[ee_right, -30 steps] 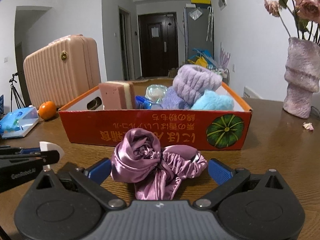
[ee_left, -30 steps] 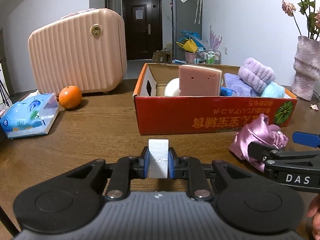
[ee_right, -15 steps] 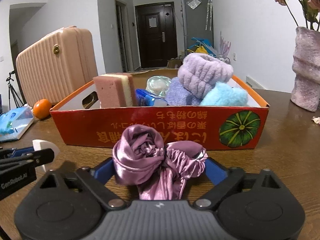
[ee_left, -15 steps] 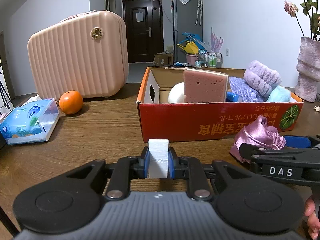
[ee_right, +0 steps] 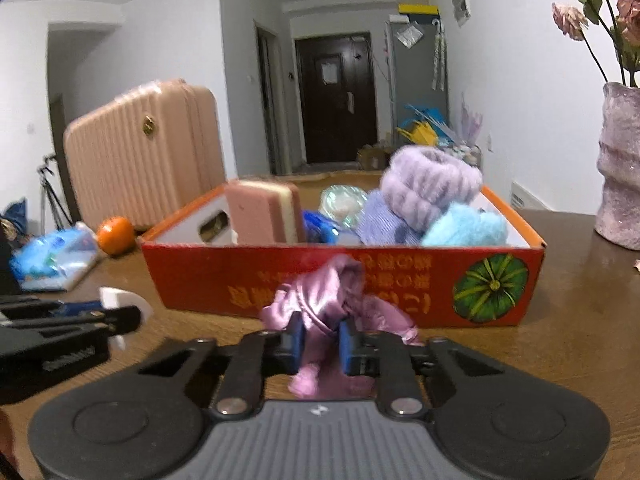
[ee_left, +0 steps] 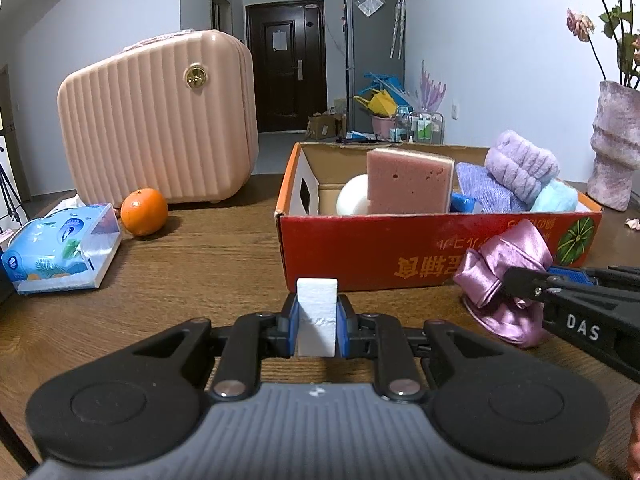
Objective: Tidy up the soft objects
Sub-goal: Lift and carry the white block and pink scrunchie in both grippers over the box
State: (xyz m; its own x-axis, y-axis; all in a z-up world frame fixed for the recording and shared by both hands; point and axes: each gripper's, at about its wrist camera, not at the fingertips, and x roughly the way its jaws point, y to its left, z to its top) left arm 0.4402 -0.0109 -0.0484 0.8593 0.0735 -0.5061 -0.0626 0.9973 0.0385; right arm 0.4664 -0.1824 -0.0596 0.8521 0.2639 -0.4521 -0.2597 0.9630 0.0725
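Note:
My left gripper [ee_left: 317, 326] is shut on a white foam block [ee_left: 317, 312], held just above the wooden table in front of the red cardboard box [ee_left: 360, 248]. My right gripper [ee_right: 321, 346] is shut on a purple satin cloth [ee_right: 320, 304], lifted in front of the box [ee_right: 200, 276]. The cloth [ee_left: 500, 280] and right gripper also show at the right of the left wrist view. The box holds a pink sponge [ee_left: 408, 182], a white ball [ee_left: 354, 196], a purple headband [ee_left: 520, 164], a lilac cloth [ee_left: 484, 188] and a light blue fluffy thing [ee_left: 556, 198].
A pink suitcase [ee_left: 160, 120] stands at the back left, with an orange [ee_left: 143, 212] and a blue tissue pack [ee_left: 60, 248] in front of it. A purple vase [ee_left: 616, 148] with dried flowers stands at the right behind the box.
My right gripper has closed on the purple cloth and raised it off the table. The left gripper still holds the foam block and has drifted slightly.

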